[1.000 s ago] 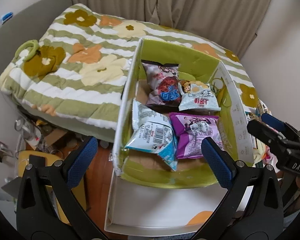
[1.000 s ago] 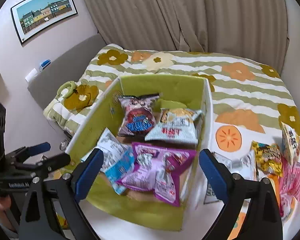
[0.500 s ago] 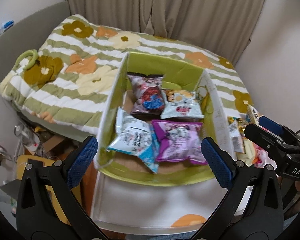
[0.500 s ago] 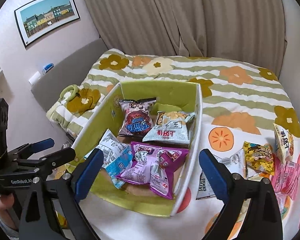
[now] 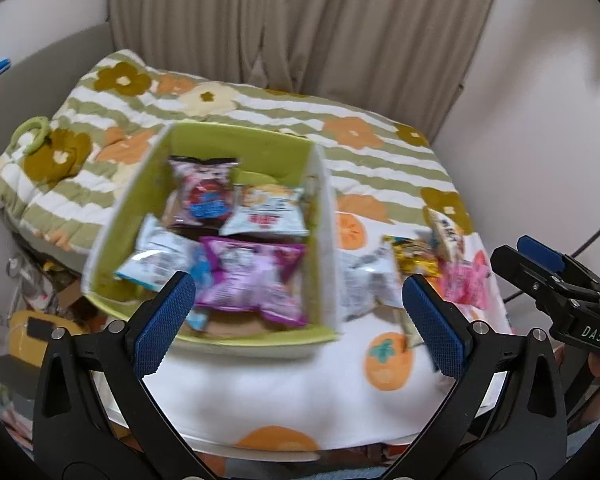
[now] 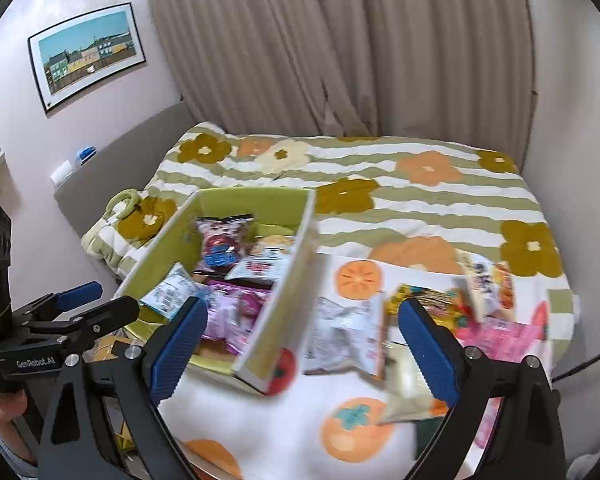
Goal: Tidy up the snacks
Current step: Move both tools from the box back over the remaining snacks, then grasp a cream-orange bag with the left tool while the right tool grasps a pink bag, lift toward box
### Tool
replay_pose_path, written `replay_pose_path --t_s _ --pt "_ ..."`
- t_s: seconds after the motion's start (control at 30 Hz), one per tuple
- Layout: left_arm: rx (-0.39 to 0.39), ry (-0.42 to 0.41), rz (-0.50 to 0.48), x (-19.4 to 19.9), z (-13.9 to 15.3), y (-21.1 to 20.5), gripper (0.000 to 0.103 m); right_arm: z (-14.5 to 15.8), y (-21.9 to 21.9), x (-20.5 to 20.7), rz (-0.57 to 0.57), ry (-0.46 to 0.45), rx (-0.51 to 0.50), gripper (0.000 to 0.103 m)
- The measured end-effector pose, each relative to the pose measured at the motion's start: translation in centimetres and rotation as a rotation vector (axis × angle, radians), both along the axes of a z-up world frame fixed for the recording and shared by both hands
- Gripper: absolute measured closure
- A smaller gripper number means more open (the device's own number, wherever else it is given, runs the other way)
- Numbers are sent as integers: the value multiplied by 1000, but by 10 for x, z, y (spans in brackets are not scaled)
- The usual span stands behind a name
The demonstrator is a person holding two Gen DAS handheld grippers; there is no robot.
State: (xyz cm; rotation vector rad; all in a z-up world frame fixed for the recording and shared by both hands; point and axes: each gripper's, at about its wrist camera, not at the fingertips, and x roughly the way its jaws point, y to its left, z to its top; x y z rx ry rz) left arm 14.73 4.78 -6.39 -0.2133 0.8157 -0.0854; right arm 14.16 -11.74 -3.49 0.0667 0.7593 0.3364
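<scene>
A green-lined box sits on a white fruit-print cloth and holds several snack bags, among them a purple bag and a dark red bag. More bags lie on the cloth right of the box: a silver bag, a yellow bag and a pink bag. My left gripper is open and empty, above the box's near edge. My right gripper is open and empty, above the box's right wall and the silver bag.
A bed with a striped flower quilt lies behind the box, with curtains beyond. Floor clutter lies left of the table. The table's near edge is close below my left gripper.
Both grippers have pulled back and swung right, so the loose bags right of the box come into view. Both stay open and empty. The image is motion-blurred now.
</scene>
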Motion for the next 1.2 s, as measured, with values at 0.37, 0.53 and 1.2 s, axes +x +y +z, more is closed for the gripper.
replay_pose_path --t_s 0.37,0.53,1.2 --pt "-41 59 -54 5 -23 -102 0 -16 -97 -17 -61 30 -53 8" --pt "-93 149 -70 21 -60 -137 0 -53 -139 -16 -102 110 -52 8" --pt "-135 357 -105 98 -183 -231 1 -180 -174 -1 -115 308 -64 8"
